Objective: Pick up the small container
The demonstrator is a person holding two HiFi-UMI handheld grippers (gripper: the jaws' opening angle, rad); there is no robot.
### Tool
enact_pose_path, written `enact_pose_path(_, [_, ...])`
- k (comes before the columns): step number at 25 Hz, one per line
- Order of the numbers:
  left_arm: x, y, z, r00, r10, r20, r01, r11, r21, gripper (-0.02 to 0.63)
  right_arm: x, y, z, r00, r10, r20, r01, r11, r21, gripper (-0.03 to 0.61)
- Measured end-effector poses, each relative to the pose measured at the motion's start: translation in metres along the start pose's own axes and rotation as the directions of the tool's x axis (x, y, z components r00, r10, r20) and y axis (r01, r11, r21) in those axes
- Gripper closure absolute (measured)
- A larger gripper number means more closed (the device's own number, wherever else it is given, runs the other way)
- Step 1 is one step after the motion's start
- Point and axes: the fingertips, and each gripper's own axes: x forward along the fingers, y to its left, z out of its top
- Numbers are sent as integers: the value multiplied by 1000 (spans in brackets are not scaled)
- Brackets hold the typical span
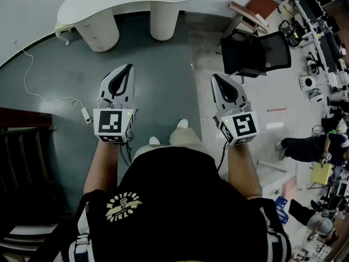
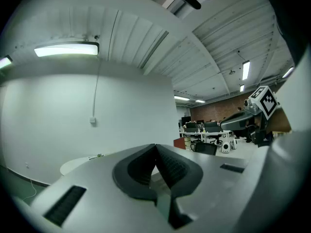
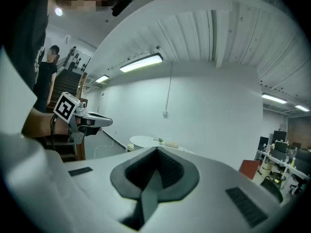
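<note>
I hold my left gripper (image 1: 129, 67) and right gripper (image 1: 215, 77) side by side over the grey floor (image 1: 163, 75), each with its dark ribbed jaws pressed together on nothing. Far ahead stands a white curved surface (image 1: 125, 1) with a few small pale things (image 3: 166, 143) on it, too small to tell whether one is the small container. A black mesh office chair (image 1: 256, 53) stands to the far right.

Grey floor (image 1: 158, 75); white curved table (image 1: 131, 1) by wall; black office chair (image 1: 256, 53); ceiling strip light (image 2: 65, 49).
</note>
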Motion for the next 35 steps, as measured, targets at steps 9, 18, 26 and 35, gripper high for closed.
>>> enact_pose_path(9, [52,6,-2,1000,11,-25,-11,1000,22,594,48,-32,-11,998,53,15,-53,999,10,548])
enact_pose_path(18, [129,36,3,997,63,-35,-62,998,21,594,123,-90,-23,990,139,19,-141,985,101,319])
enact_pose_path(26, [202,49,2,995,78,-69,-78,997,4,594,180,-144,-16,981,192,23,-193,977,95,316])
enact_pose_path(35, [285,44,21,995,89,-45,-89,996,5,594,222,-214,-10,976,212,48,-216,973,85,316])
